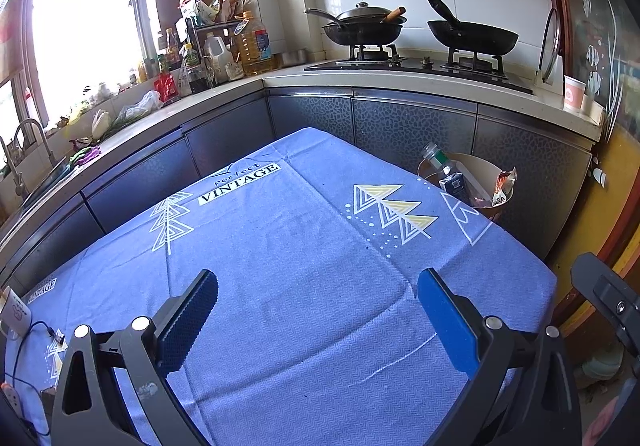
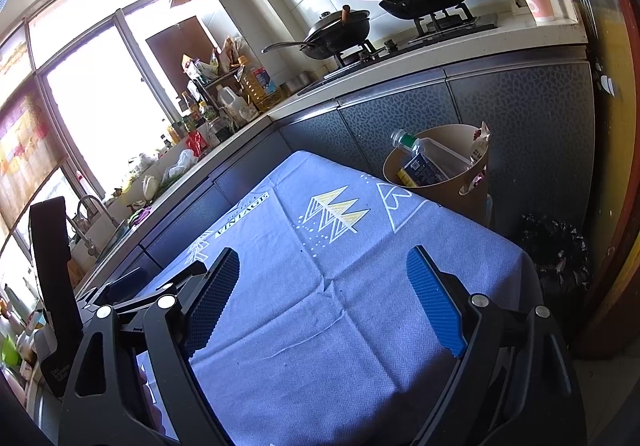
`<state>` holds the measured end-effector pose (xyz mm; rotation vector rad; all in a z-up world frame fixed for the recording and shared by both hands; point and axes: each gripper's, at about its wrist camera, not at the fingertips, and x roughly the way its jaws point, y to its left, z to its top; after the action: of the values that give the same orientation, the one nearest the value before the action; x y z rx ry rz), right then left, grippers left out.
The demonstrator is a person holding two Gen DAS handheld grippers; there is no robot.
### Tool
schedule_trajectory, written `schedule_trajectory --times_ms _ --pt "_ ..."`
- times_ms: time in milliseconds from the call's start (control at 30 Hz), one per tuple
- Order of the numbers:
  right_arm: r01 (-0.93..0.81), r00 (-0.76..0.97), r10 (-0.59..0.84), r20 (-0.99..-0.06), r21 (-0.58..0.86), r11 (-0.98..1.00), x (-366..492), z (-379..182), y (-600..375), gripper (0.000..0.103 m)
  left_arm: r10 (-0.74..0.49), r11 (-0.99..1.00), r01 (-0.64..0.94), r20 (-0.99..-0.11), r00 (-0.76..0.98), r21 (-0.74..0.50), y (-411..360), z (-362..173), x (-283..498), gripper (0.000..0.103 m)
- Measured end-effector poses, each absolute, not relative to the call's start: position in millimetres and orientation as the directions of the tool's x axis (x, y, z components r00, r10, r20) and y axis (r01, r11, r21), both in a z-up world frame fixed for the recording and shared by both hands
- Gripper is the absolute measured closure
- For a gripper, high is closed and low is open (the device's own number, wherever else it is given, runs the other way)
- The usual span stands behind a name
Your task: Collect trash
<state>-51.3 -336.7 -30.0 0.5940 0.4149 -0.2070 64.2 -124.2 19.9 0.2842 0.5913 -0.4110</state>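
We list: left gripper (image 1: pixel 318 292) and right gripper (image 2: pixel 322 270), jaws wide, empty, over blue-clothed table (image 1: pixel 304 258); tan round plastic bin (image 2: pixel 448 187) upper right, holding bottle.

Blue patterned tablecloth (image 1: pixel 304 286) lies bare ahead of my wide-spread jaws, open passage to its far edge. At upper right, the tan round bin (image 2: pixel 436 185), stuffed with a clear plastic bottle (image 2: pixel 416 149), blocks the corner.
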Motion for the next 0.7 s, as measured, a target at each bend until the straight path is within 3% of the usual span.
schedule_trajectory --times_ms 700 --pt "0.306 0.898 -0.073 -0.434 0.498 0.811 -53.5 -29.1 -334.6 0.019 -0.249 0.896 0.413 -0.585 0.772 0.164 -125.2 18.0 65.7 0.004"
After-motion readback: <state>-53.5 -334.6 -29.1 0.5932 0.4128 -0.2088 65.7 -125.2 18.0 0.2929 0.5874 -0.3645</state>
